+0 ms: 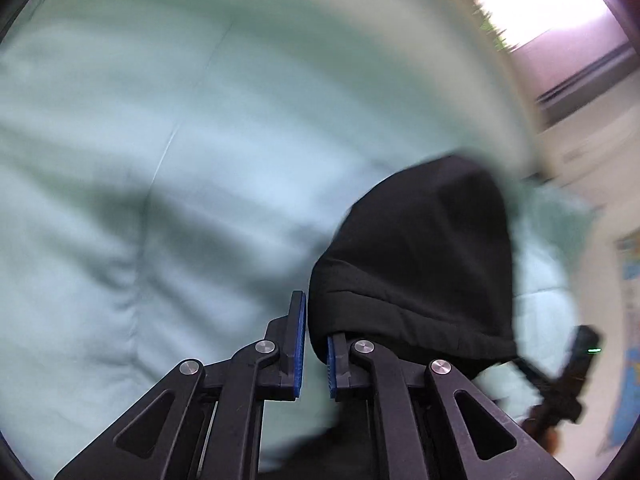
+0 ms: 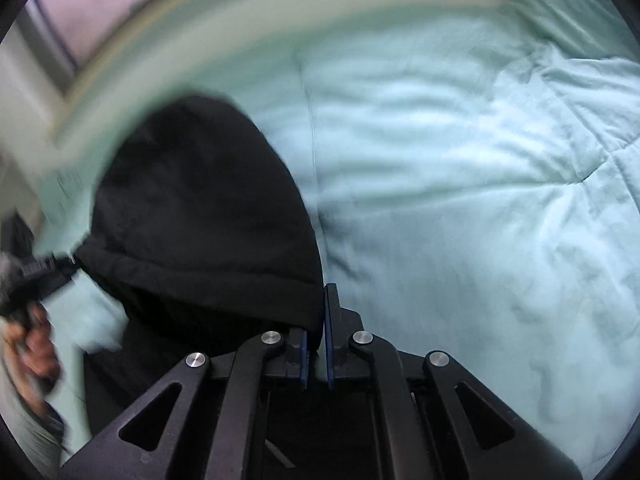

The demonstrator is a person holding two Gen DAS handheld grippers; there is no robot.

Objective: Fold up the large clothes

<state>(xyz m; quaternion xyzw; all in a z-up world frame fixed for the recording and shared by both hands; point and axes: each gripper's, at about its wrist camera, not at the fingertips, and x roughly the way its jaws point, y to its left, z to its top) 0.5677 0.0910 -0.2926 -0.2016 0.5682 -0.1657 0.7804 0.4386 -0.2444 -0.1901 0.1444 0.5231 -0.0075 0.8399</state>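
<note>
A black garment (image 1: 420,264) hangs between my two grippers above a pale green bedspread (image 1: 160,160). My left gripper (image 1: 316,344) is shut on the garment's hem, with the cloth draped over its right finger. In the right wrist view the same black garment (image 2: 200,220) hangs to the left. My right gripper (image 2: 316,332) is shut on its hem edge, the blue pads nearly together. The other gripper (image 2: 36,276) shows at the far left, held by a hand and pinching the garment's other end.
The pale green quilted bedspread (image 2: 460,180) fills most of both views. A bright window (image 1: 552,8) and a white wall lie beyond the bed's edge. The right gripper's body (image 1: 568,376) shows at the lower right of the left wrist view.
</note>
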